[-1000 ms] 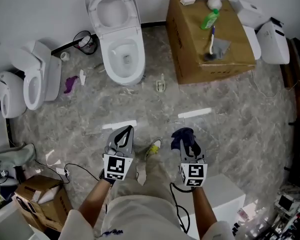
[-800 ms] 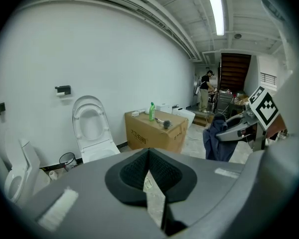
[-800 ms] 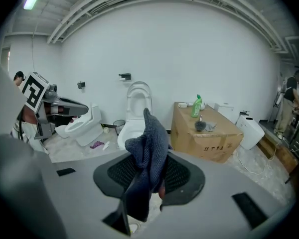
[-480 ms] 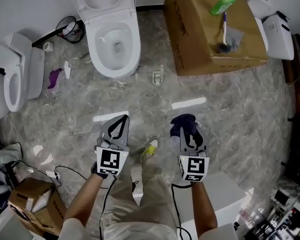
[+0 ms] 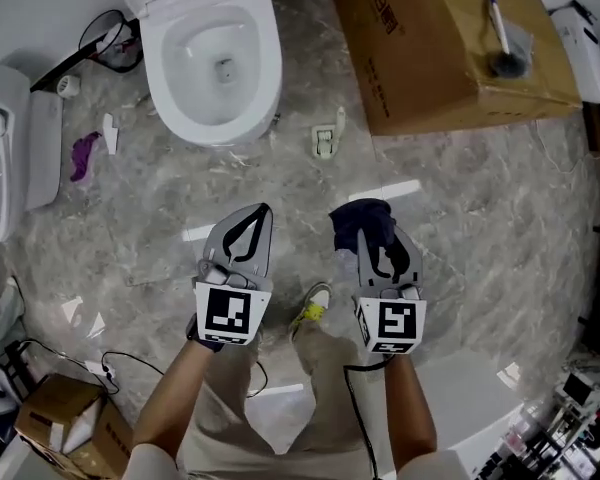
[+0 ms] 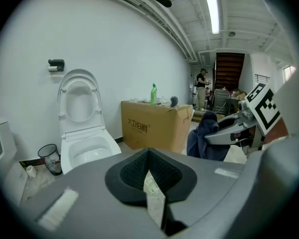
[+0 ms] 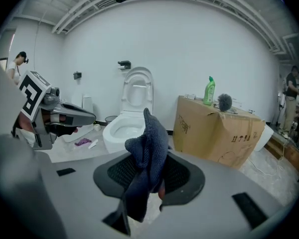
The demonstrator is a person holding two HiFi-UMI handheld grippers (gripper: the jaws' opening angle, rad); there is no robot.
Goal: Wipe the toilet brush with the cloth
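Two grippers hang side by side above the grey marbled floor (image 5: pixel 460 198), held low in front of the person's legs. The left gripper (image 5: pixel 261 214) has its jaws pressed together with nothing between them. In its own view the black pads (image 6: pixel 128 176) meet at the tips, and only a thin slit of floor shows lower down. The right gripper (image 5: pixel 372 244) is clamped on the cloth (image 5: pixel 361 222), a dark blue bundle pinched between its pads (image 7: pixel 184 176). One end rises as a crumpled peak above the fingertips and the other hangs down through the gap.

The toilet brush (image 5: pixel 502 48) is well apart from both grippers, on top of the cardboard box (image 5: pixel 420 78) at the far right of the head view. It lies with its dark bristle head near the box's front edge, on a grey patch, with the handle pointing towards the wall. In the right gripper view the toilet brush (image 7: pixel 224 101) shows its bristle head above the box top, near a green bottle (image 7: pixel 209 91). There it sits beyond and to the right of the cloth's peak. Neither cloth nor fingers touch it.

A white toilet (image 5: pixel 263 78) with its lid up stands left of the box, ahead of the left gripper. A second toilet (image 5: pixel 15 158) sits at the left edge of the head view, with a purple scrap (image 5: pixel 83 156) on the floor beside it. A bin (image 5: pixel 110 36) stands by the wall
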